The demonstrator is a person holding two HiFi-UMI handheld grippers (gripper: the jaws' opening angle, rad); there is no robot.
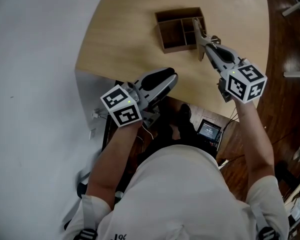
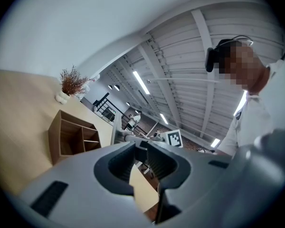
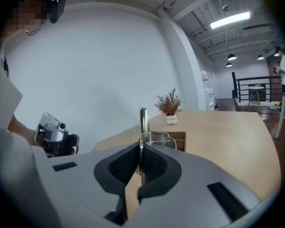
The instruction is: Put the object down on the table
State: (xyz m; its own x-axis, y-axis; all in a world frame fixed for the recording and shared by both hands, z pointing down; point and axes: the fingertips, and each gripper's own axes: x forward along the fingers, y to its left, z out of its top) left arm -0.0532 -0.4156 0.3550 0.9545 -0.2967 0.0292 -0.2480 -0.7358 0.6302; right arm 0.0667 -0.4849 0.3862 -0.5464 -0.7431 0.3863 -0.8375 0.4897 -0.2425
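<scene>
Head view: the right tool (image 1: 202, 40) is closed on a thin metal utensil (image 1: 197, 28). Its long axis runs away from the person, over the right edge of a wooden compartment box (image 1: 179, 11) on the pale rounded tabletop (image 1: 130, 39). The left tool (image 1: 170, 76) hangs at the tabletop's near edge, and dark wood floor (image 1: 290, 44) lies to the right. Left gripper view: the left tool (image 2: 140, 163) has its jaws apart with nothing between them. Beyond are the box (image 2: 71, 137), a dried plant (image 2: 72, 82) and a beamed ceiling with strip lights. Right gripper view: the right tool (image 3: 141, 156) pinches the utensil (image 3: 143, 120), which stands upright with its tip above the jaws. Its lower part is hidden by the pads, so what kind of utensil it is is hard to make out.
</scene>
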